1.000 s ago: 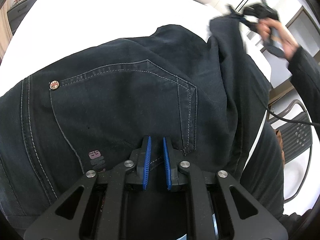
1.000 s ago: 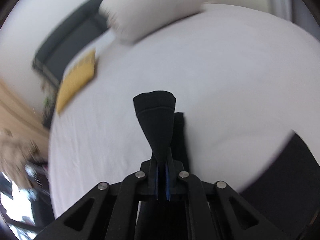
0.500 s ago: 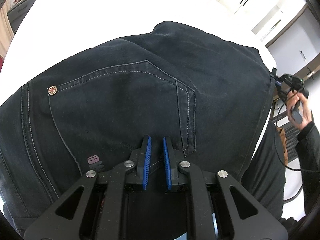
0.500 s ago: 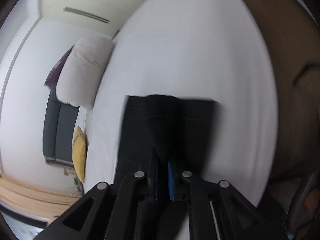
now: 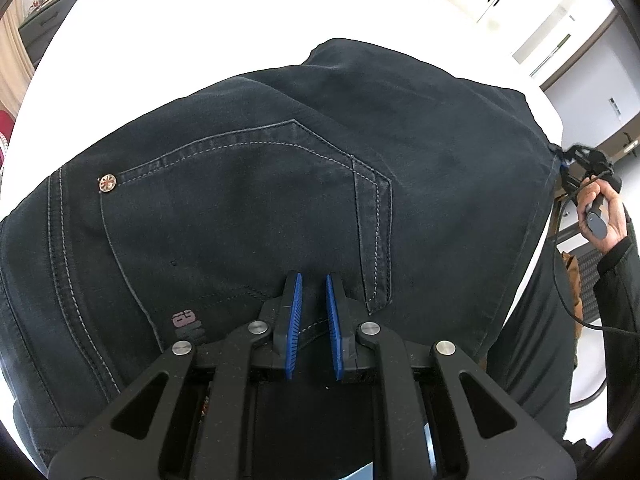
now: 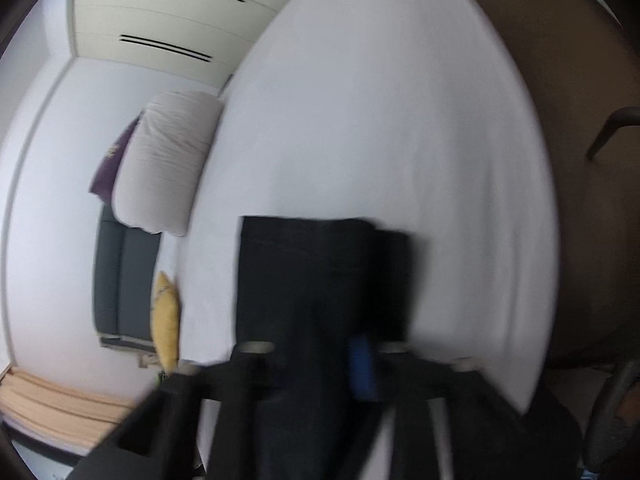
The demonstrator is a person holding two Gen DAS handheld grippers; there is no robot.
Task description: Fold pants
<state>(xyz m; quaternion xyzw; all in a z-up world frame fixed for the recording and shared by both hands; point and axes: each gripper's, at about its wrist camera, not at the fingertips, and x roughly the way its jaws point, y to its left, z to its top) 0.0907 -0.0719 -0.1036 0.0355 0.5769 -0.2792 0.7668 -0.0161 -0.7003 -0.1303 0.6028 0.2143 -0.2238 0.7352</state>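
Observation:
Dark denim pants (image 5: 280, 200) lie folded on the white bed (image 5: 200, 32), back pocket up. My left gripper (image 5: 312, 292) points down at the waist edge, its blue pads (image 5: 294, 320) close together with denim between them. At the right edge of the left wrist view, a hand (image 5: 600, 216) holds my right gripper (image 5: 560, 156) at the corner of the folded-over leg. The right wrist view is blurred. In it my right gripper (image 6: 320, 360) has dark cloth of the pants (image 6: 312, 272) between its closing jaws, and the leg end lies flat on the bed (image 6: 380, 120).
A white pillow (image 6: 168, 168) and a yellow cushion (image 6: 166, 320) lie at the far side of the bed, by a dark sofa (image 6: 120, 280). A chair (image 5: 588, 276) stands past the bed's right edge. White sheet surrounds the pants.
The right hand swung the leg end down from the upper right to the bed's right edge, laying the leg over the seat. Its view rolled. The left gripper barely moved.

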